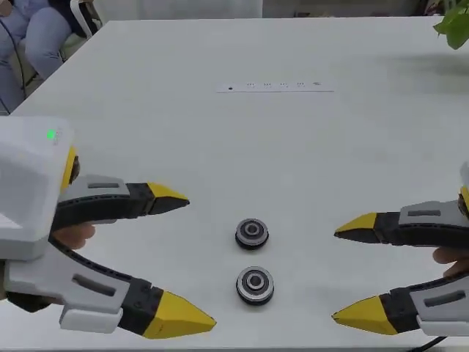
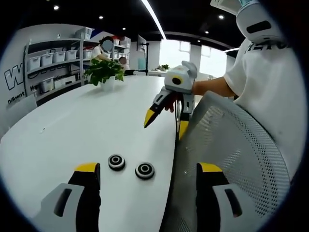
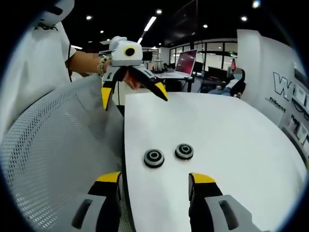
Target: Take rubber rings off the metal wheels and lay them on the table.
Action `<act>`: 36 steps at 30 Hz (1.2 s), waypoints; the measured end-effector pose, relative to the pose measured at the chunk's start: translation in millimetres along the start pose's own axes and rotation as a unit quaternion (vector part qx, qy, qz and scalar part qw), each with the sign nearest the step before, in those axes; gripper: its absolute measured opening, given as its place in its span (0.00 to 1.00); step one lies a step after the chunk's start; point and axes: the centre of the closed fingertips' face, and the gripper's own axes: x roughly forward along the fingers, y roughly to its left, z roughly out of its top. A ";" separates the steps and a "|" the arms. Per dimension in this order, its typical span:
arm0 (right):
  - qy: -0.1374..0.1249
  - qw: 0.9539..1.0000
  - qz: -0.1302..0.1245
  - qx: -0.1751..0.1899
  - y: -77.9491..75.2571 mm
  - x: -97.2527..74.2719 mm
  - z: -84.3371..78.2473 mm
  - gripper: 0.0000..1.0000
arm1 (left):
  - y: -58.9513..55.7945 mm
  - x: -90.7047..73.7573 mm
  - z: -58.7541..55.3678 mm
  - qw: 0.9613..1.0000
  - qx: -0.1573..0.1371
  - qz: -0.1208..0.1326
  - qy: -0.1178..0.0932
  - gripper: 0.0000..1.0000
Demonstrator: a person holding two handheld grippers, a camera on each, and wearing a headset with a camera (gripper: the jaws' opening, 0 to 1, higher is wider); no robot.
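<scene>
Two small metal wheels, each with a black rubber ring around it, lie flat on the white table: a farther wheel [image 1: 252, 233] and a nearer wheel [image 1: 255, 284] close to the front edge. My left gripper [image 1: 189, 261] is open to the left of them, yellow tips wide apart. My right gripper [image 1: 344, 273] is open to their right. Both point toward the wheels from a short distance, with nothing held. In the left gripper view the wheels [image 2: 117, 162] [image 2: 145, 170] lie just ahead of the open gripper [image 2: 149, 173]. The right gripper view has them [image 3: 154, 158] [image 3: 184, 151] ahead of its gripper [image 3: 154, 180].
A flat strip with small markings [image 1: 275, 86] lies on the table farther back. A potted plant [image 2: 103, 72] stands at the far right end of the table. A white mesh chair back [image 3: 53, 145] is by the table's front edge.
</scene>
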 end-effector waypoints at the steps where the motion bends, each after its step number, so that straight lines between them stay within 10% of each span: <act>1: -0.001 1.000 0.003 -0.001 0.1 1.9 0.8 0.52 | 2.6 1.1 2.1 1.000 0.006 0.005 -0.004 0.78; 36: 0.000 0.999 0.054 -0.006 -1.7 58.0 -5.0 0.36 | 15.5 45.9 -6.5 0.998 0.055 -0.037 -0.010 0.45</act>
